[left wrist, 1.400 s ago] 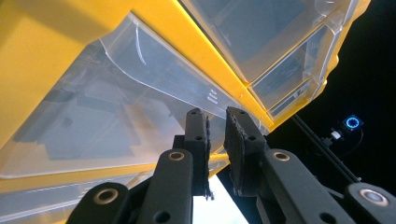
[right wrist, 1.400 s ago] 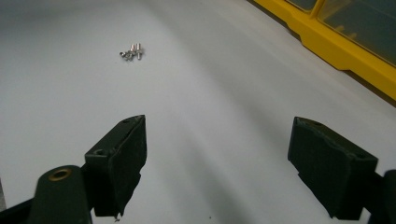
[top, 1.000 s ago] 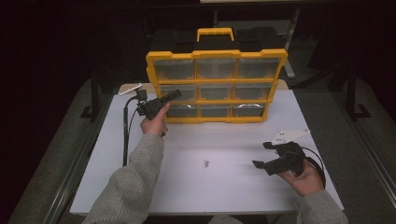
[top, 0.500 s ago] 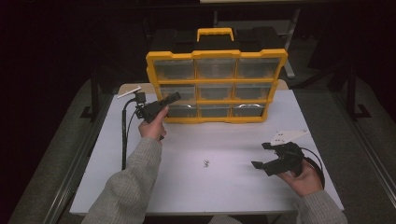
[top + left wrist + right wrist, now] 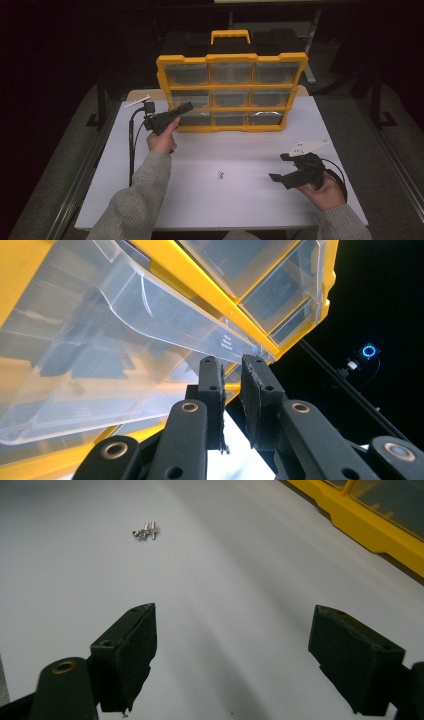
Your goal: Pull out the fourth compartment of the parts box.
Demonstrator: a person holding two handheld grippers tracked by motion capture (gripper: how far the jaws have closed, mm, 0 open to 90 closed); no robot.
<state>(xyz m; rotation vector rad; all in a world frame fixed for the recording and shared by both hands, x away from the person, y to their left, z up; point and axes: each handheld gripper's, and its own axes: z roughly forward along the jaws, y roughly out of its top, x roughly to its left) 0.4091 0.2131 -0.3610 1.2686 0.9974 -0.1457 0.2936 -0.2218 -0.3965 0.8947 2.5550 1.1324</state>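
Staying put, left gripper point(image 5: 186, 106) fingers closed at drawer point(image 5: 150, 325); right gripper point(image 5: 278, 166) wide open, empty.

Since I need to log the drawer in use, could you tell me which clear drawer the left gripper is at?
The bottom-left clear plastic drawer of the yellow organizer; the left gripper reaches its front.

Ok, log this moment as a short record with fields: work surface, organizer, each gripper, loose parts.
surface: white table
organizer: yellow drawer cabinet, upright at the table's far edge
left gripper: jaws shut, tips at the bottom-left clear drawer
right gripper: jaws open, nothing between them, low over the table
loose parts: small metal screws, mid-table
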